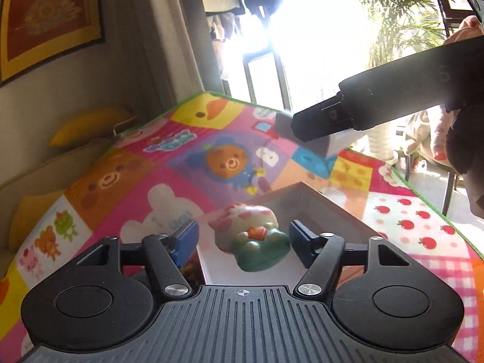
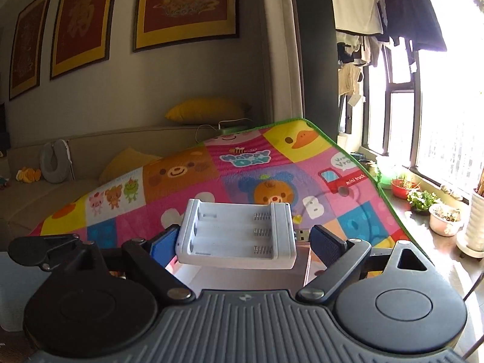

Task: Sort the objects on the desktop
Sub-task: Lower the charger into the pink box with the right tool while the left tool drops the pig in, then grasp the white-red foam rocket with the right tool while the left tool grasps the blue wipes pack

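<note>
A soft toy figure point(image 1: 252, 239) with a pink strawberry hat and green dress lies between my left gripper's point(image 1: 243, 237) open jaws, over a white box point(image 1: 305, 199). The blue pads stand clear of it on both sides. My right gripper point(image 2: 242, 242) has its jaws around a white battery charger point(image 2: 239, 233) with several empty slots and a USB plug on its right; a gap shows at the right pad, and the charger is off the mat. In the left wrist view the right gripper point(image 1: 314, 124) hangs above the mat's far side with the charger point(image 1: 332, 143) in it.
A colourful cartoon play mat point(image 1: 127, 181) covers the table, also in the right wrist view point(image 2: 193, 181). A sofa with yellow cushions point(image 2: 205, 109) stands behind. Potted plants point(image 2: 444, 214) line the window sill at right. The mat's green edge point(image 2: 390, 199) marks the table's right side.
</note>
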A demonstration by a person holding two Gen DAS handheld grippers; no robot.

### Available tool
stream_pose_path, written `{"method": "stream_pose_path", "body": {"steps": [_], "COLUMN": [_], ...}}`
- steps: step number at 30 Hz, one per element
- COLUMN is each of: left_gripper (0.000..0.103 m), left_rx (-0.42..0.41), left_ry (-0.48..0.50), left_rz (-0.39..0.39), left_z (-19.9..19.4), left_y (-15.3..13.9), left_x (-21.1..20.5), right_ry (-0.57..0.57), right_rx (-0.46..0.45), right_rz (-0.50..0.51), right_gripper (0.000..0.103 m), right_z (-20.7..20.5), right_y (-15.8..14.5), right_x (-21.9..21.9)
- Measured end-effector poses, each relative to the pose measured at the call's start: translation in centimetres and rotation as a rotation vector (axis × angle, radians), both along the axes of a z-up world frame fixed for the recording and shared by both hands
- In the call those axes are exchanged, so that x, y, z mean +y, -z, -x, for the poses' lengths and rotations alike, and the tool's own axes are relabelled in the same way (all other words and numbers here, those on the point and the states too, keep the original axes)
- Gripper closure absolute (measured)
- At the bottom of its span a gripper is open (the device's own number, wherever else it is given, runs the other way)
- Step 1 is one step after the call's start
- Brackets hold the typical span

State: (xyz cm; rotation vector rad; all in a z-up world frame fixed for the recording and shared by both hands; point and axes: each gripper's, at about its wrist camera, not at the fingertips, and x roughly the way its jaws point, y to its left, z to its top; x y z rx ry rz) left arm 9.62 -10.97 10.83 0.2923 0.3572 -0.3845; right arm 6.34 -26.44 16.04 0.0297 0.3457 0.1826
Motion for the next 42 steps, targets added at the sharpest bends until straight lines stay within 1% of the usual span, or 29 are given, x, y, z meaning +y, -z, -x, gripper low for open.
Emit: {"method": "stream_pose_path", "body": {"steps": [2,3,4,6,7,9,11,12,14,16,17,18,21,24,27,29,31,32,33,35,38,39,40,41,42], "left_gripper": [0.019,0.009,0.005,0.005,0.005,0.005,0.004,0.003,0.003,0.003,0.002,0.002,0.001,0.001,0.001,0.001,0.001,0.001,0.001,0.001,0.001,0.003,0.014,0.022,0.034], "left_rx": [0.037,0.049,0.056,0.112,0.163,0.225,0.246,0.250,0.247,0.233,0.226,0.219,0.204,0.222,0.252,0.270,0.287,0.293,0.296,0.290,0.285,0.281,0.276,0.278,0.287], "left_ry": [-0.043,-0.047,-0.053,-0.045,-0.025,-0.014,-0.015,-0.025,-0.057,-0.101,-0.123,-0.140,-0.203,-0.240,-0.250,-0.254,-0.261,-0.266,-0.271,-0.294,-0.316,-0.313,-0.308,-0.297,-0.289], "left_rz": [0.028,0.053,0.074,0.112,0.129,0.147,0.152,0.153,0.155,0.163,0.171,0.180,0.193,0.192,0.186,0.175,0.164,0.163,0.162,0.161,0.200,0.211,0.216,0.216,0.212], "left_z": [-1.3,-1.2,-0.9,0.1,0.7,2.0,3.3,4.0,5.1,6.1,6.5,6.8,7.5,7.6,7.9,8.1,8.0,8.0,7.9,7.8,7.8,7.9,8.0,8.0,7.9], "left_y": [0.2,0.5,0.8,2.0,2.9,4.2,5.0,5.3,5.4,5.1,4.9,4.8,4.7,5.3,6.2,6.9,7.5,7.9,8.1,8.5,8.6,8.6,8.5,8.6,8.7], "left_x": [1.0,1.9,2.7,4.4,5.2,6.2,7.2,7.8,9.2,10.6,11.4,12.1,14.2,15.5,16.1,16.4,16.5,16.7,16.7,17.1,18.1,18.2,18.3,18.3,18.2], "right_ry": [0.023,0.040,0.054,0.084,0.099,0.116,0.123,0.123,0.113,0.089,0.068,0.050,0.100,0.085,0.076,0.095,0.111,0.101,0.070,-0.023,-0.167,-0.219,-0.269,-0.317,-0.355], "right_rx": [0.052,0.080,0.107,0.159,0.198,0.291,0.367,0.381,0.378,0.369,0.366,0.361,0.334,0.329,0.311,0.255,0.168,0.134,0.102,0.080,0.096,0.110,0.127,0.148,0.168], "right_rz": [-0.034,-0.041,-0.043,-0.046,-0.056,-0.110,-0.178,-0.193,-0.159,-0.110,-0.098,-0.089,-0.034,-0.030,0.023,0.069,0.141,0.171,0.195,0.209,0.203,0.200,0.194,0.189,0.186], "right_gripper": [0.007,0.007,0.007,0.006,0.006,0.006,0.006,0.006,0.008,0.015,0.023,0.025,0.025,0.026,0.026,0.026,0.026,0.024,0.022,0.021,0.021,0.021,0.021,0.022,0.028], "right_z": [-3.3,-4.4,-5.1,-5.8,-6.0,-6.2,-6.1,-5.9,-5.9,-6.6,-7.1,-7.7,-9.4,-11.1,-11.9,-11.1,-9.3,-8.4,-7.3,-5.3,-3.2,-2.8,-2.6,-2.6,-2.6], "right_y": [0.3,0.8,1.5,3.6,4.8,7.5,9.9,10.7,11.6,11.8,11.8,11.7,11.4,11.5,11.2,10.3,8.9,8.2,7.4,6.4,6.1,6.1,6.3,6.5,6.7], "right_x": [-0.8,-1.2,-1.6,-2.7,-3.3,-4.4,-5.2,-5.3,-4.7,-3.7,-3.2,-2.7,-1.0,0.1,1.6,2.6,4.0,4.8,5.8,7.9,11.3,12.6,13.9,15.2,16.5]}}
